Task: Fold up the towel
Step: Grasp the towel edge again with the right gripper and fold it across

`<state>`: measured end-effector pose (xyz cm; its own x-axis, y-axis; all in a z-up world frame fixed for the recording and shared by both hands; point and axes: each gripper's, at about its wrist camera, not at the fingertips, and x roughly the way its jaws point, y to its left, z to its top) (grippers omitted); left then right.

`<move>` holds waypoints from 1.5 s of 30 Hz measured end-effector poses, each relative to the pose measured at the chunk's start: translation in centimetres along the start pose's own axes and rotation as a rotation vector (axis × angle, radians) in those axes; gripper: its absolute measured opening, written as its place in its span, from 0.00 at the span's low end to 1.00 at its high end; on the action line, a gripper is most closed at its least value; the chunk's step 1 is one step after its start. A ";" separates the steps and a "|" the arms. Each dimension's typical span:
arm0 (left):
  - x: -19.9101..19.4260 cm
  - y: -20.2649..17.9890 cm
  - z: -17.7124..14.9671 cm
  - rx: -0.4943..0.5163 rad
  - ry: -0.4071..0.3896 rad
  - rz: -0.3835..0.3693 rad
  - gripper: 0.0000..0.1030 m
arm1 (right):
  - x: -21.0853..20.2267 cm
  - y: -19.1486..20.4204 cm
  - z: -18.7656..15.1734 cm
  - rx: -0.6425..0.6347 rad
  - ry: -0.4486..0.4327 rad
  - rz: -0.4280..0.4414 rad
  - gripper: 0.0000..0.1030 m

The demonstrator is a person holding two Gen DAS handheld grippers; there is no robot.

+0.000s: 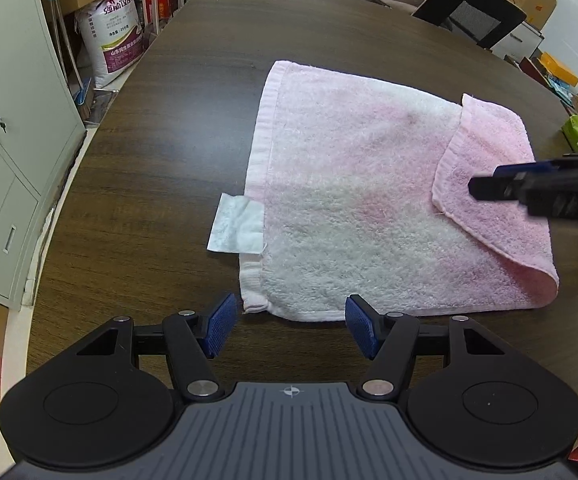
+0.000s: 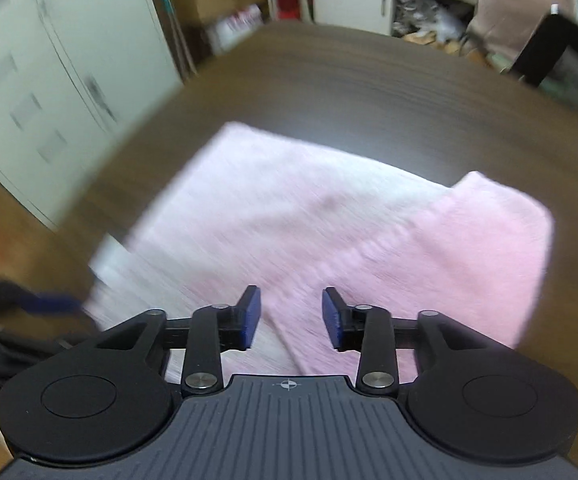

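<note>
We have the pink towel (image 1: 353,200) lying flat on the dark wooden table (image 1: 193,120), filling the centre and right of the left wrist view. Its right end is turned back over itself, a darker pink flap (image 1: 497,184) lying across the paler, whitish middle. A white label (image 1: 237,226) sticks out from the towel's left hem onto the bare wood.

Down at the bottom of that view, our left gripper (image 1: 291,326) has its blue pads standing wide apart, nothing between them, right at the towel's near edge by the lower left corner. At the right edge of the frame our right gripper (image 1: 529,188) comes in sideways, over the folded flap.

Switching to the right wrist view, everything is smeared with motion blur. Our right gripper (image 2: 291,318) shows its pads parted by a moderate gap with nothing clamped between them, the towel (image 2: 289,220) spread beneath and beyond them. The left gripper shows as a dark blur at the lower left edge.

Around the table: pale metal cabinets (image 1: 5,152) on the left, a printed white sack (image 1: 113,36) in the upper left, a black chair (image 1: 473,12) in the upper right.
</note>
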<state>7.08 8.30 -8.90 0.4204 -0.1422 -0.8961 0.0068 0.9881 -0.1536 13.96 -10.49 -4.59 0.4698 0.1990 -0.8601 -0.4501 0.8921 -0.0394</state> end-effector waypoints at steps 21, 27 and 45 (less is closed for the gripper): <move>1.0 0.6 0.7 0.022 -0.004 -0.027 0.62 | 3.6 4.8 -0.6 -0.130 -0.024 -0.093 0.17; 1.1 0.6 0.8 0.030 -0.004 -0.033 0.62 | 3.6 4.9 -0.9 -0.138 -0.045 -0.106 0.04; -0.2 2.0 0.4 0.012 -0.016 -0.024 0.62 | -3.4 4.1 3.5 0.038 -0.209 0.269 0.04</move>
<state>7.39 10.32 -8.84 0.4347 -0.1650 -0.8853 0.0282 0.9851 -0.1698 13.17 -6.06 0.00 0.4855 0.5044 -0.7140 -0.5519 0.8103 0.1971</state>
